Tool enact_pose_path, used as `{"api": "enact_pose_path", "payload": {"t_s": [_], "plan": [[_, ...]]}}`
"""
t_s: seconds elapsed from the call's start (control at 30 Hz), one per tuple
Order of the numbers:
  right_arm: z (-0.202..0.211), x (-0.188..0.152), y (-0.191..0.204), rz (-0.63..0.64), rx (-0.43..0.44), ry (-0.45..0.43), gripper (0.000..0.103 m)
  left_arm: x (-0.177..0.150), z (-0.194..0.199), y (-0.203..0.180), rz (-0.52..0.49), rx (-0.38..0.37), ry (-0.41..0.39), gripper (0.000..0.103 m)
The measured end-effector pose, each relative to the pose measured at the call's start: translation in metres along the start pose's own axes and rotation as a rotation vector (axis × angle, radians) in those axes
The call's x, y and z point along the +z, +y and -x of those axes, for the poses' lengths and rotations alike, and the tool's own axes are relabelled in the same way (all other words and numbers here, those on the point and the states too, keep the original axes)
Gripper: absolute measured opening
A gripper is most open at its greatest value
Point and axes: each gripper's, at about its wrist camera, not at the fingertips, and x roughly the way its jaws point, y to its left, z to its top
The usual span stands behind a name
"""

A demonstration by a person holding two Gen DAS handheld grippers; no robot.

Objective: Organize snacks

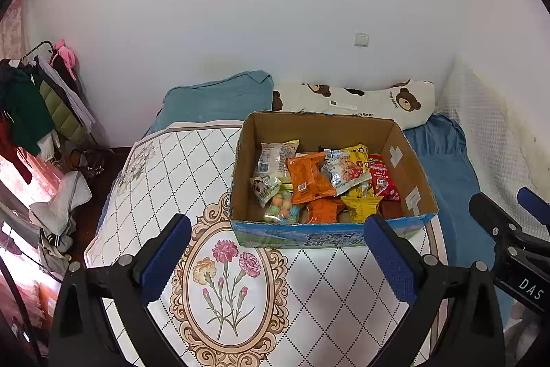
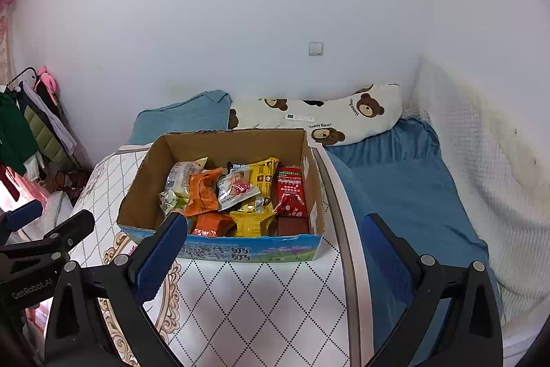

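Note:
An open cardboard box (image 1: pixel 405 160) with a blue printed front stands on a white patterned mat (image 1: pixel 192 167) on the bed. It holds several snack packets: orange packs (image 1: pixel 309 177), yellow packs (image 1: pixel 361 205), a red pack (image 1: pixel 383 176) and a white pack (image 1: pixel 273 157). The box also shows in the right wrist view (image 2: pixel 144 191). My left gripper (image 1: pixel 276 239) is open and empty, just in front of the box. My right gripper (image 2: pixel 271 239) is open and empty, in front of the box's right half. Each gripper shows in the other's view, the right one (image 1: pixel 508 222) and the left one (image 2: pixel 41 222).
A blue pillow (image 1: pixel 220 98) and a bear-print pillow (image 1: pixel 361 102) lie behind the box against the white wall. A blue sheet (image 2: pixel 405 188) covers the bed on the right, with a white blanket (image 2: pixel 488 160) beyond. A clothes rack (image 1: pixel 37 98) stands at the left.

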Motion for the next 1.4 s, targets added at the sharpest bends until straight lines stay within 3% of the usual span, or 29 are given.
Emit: {"api": "enact_pose_path", "payload": {"t_s": [1.4], "plan": [[0.0047, -0.0009, 0.0003, 0.001, 0.017, 0.006, 0.103, -0.0006, 0.0088, 0.0014, -0.009, 0.003, -0.007, 0.103]]}}
